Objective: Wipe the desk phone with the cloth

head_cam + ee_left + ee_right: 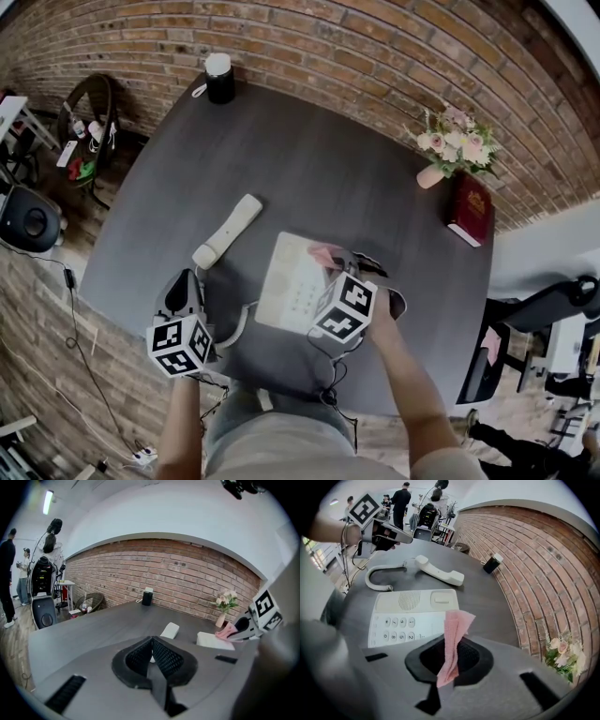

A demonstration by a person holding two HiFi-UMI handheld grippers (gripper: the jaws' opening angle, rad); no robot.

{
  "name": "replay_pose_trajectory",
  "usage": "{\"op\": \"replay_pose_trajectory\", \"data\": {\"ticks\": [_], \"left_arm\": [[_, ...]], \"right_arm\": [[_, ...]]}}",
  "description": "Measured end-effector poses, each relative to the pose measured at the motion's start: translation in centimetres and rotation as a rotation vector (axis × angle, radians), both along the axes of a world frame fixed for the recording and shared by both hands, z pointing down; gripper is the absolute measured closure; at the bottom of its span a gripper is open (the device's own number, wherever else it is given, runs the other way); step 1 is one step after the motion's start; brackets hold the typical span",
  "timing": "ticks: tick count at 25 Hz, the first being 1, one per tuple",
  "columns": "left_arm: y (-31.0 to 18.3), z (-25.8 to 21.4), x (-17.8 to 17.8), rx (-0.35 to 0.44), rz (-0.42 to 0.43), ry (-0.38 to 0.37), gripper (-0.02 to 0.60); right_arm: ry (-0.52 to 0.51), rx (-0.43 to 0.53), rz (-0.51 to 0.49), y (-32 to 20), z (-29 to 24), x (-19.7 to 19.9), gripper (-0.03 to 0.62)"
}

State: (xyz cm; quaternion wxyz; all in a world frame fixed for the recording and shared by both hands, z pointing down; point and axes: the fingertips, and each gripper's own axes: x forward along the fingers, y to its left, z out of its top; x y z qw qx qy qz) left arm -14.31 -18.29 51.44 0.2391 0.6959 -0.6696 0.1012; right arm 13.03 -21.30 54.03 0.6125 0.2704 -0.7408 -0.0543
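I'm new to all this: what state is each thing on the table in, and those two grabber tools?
Base: flat, cradle empty.
Handset: off the base, lying beside it.
Cloth: pinched, hanging over the base.
Right gripper: jaws shut on the cloth.
Left gripper: jaws shut, empty.
Book: closed.
Vase: upright, holding flowers.

We see a dark table (pixel 309 159). At its far edge stands a black canister (pixel 219 78) with a white top. At its right edge are a vase of flowers (pixel 452 148) and a red book (pixel 470 208). Off its left side sits a wicker basket (pixel 89 117).
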Motion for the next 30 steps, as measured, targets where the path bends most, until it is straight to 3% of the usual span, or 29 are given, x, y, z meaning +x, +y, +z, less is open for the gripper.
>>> {"op": "replay_pose_trajectory", "data": {"ticks": [30], "left_arm": [[0.8,-0.1,-0.4,-0.002,0.016,-0.002,0.577]], "right_arm": [[-0.017,-0.075,0.042,2.5,1.2,-0.5,0.572]]}}
